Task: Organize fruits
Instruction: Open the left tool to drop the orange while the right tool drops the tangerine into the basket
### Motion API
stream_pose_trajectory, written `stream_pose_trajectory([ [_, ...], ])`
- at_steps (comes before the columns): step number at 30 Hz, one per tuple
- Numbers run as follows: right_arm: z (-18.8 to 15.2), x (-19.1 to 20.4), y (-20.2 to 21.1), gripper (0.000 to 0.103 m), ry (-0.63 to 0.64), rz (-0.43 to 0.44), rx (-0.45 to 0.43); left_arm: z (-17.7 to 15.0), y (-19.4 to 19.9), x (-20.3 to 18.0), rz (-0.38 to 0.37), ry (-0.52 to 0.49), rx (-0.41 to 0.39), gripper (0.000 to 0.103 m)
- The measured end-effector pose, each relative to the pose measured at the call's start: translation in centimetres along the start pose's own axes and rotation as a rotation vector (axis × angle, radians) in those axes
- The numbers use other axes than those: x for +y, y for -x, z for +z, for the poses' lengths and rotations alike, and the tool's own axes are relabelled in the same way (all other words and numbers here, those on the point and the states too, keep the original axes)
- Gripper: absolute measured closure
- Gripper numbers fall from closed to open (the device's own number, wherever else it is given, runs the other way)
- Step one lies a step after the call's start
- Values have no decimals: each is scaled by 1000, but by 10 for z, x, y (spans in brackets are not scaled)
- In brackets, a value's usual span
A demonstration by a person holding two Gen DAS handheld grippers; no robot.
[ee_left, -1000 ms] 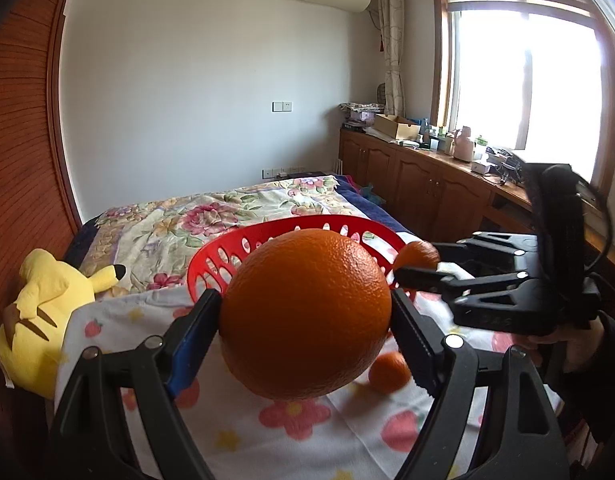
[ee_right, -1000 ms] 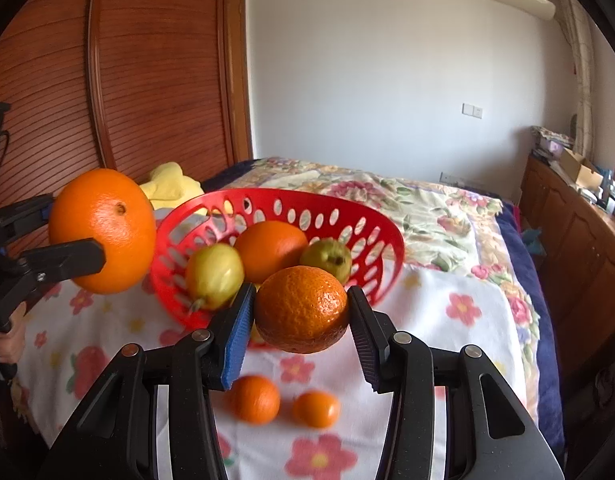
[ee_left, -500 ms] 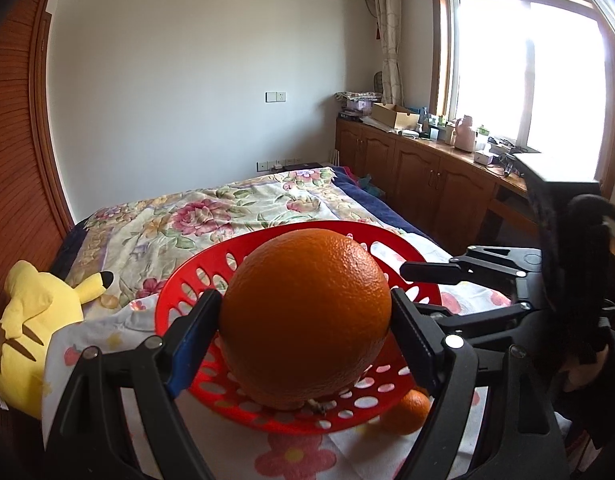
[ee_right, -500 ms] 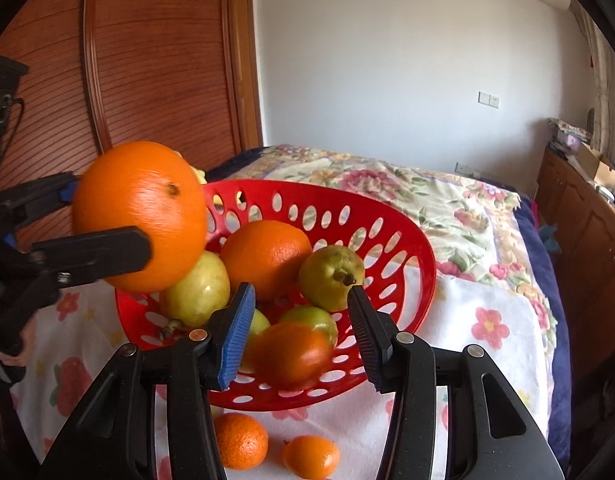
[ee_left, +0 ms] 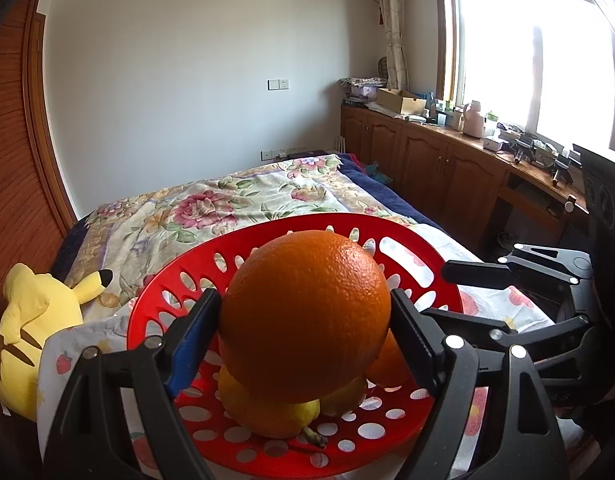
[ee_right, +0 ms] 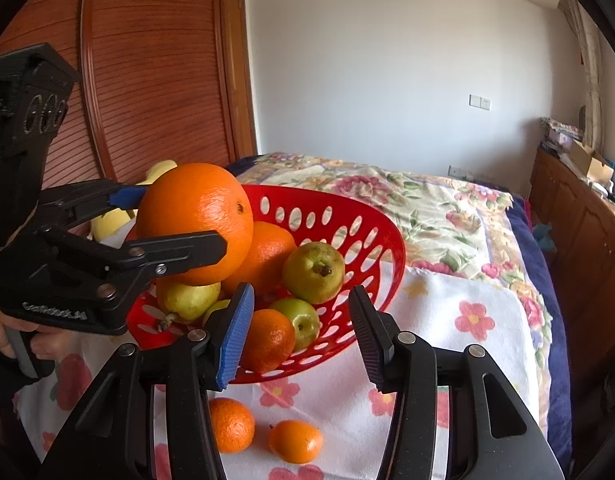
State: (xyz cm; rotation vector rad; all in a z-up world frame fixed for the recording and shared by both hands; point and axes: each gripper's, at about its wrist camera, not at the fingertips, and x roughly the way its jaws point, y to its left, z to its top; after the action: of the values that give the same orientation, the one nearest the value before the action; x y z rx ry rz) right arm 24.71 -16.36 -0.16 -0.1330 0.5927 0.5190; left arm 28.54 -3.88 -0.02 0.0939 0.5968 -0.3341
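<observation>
Your left gripper [ee_right: 175, 220] pinches a large orange [ee_right: 195, 222] over the left side of the red basket [ee_right: 359, 216], which already holds an orange, pears and a mandarin; your right gripper [ee_right: 303, 332] hangs spread and empty at its near rim. Two mandarins [ee_right: 231, 424] lie unsorted on the floral cloth [ee_right: 487, 320] beneath its fingers. The basket's floor is largely hidden, so you can't count its fruit.
</observation>
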Motion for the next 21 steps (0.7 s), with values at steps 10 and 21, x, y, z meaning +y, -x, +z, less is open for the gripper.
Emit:
stream_pose_trajectory([
  [10, -5, 0, 5, 52, -14, 3, -6, 3, -12, -11, 56, -54, 17, 19],
  [21, -7, 2, 10, 51, -19, 3, -11, 5, -15, -12, 77, -50, 31, 19],
])
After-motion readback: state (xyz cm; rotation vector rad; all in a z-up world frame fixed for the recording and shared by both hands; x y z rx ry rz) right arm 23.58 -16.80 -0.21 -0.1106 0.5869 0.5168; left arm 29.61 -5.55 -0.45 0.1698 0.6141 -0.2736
